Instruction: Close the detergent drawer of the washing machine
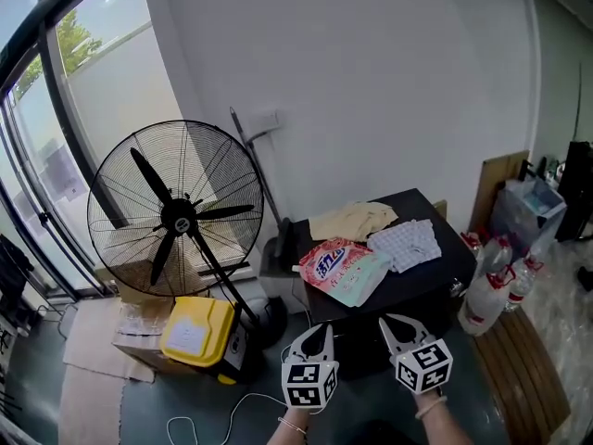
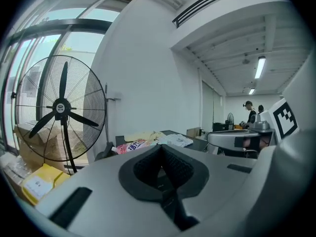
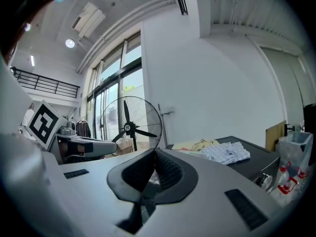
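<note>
- Your left tongs are clenched on nothing, pads meeting at the tip. Your right tongs are the same.
- You hold both low and side by side, near the front of the black washing machine.
- On its top surface lie a pink detergent bag, a beige cloth and a checked cloth.
- The detergent drawer cannot be made out in any view.
- A fan stands to the left.

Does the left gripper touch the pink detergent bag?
Apart. In the left gripper view the detergent bag lies far beyond the shut, empty left gripper.
</note>
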Demonstrator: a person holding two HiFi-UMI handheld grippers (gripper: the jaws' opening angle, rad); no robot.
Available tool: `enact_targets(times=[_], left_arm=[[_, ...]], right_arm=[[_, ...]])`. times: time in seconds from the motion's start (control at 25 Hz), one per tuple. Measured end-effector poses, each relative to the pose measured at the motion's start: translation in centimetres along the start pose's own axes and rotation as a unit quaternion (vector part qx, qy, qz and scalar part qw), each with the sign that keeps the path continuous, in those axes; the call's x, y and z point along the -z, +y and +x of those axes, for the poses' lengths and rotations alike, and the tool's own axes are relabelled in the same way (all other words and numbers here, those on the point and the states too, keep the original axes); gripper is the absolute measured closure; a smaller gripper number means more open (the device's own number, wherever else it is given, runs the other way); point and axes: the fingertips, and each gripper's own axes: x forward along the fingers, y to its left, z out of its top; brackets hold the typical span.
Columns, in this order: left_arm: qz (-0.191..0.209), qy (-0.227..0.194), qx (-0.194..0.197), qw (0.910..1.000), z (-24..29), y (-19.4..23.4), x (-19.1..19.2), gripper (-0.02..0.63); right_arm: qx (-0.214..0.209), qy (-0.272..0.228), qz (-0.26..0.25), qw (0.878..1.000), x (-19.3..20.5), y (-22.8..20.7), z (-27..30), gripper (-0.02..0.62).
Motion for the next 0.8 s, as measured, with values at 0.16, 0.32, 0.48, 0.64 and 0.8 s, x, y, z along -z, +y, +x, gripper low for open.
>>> enact_targets(times=[0.16,0.32,0.48,0.64,0.8], left_arm=[[0.007,-0.007,0.002,1.0,-0.2,-0.4,-1.2,0.591],[0.01,-0.008,0.001,0.9999,-0.2,-0.8,-1.8,0.591],[0.015,-0.013,0.001,0.9998,0.0,-1.3,-2.4,0.591],[0.015,-0.016,-0.004,0.9997,0.3,-1.6,-3.0,0.591],[0.016,-0.02,-0.007,0.9997,0.8,-2.1,-3.5,0.591]], right_arm=[[0.0,-0.012,-0.012,1.0,-1.4,0.1,-0.3,0.569],[0.0,-0.027,-0.02,0.999,-2.8,-0.1,-0.6,0.569],[-0.004,-0.037,-0.031,0.999,-4.0,-0.3,-0.9,0.569],[-0.007,-0.043,-0.042,0.998,-5.0,-0.6,-1.0,0.571],[-0.009,-0.046,-0.05,0.998,-5.7,-1.1,-1.2,0.571]])
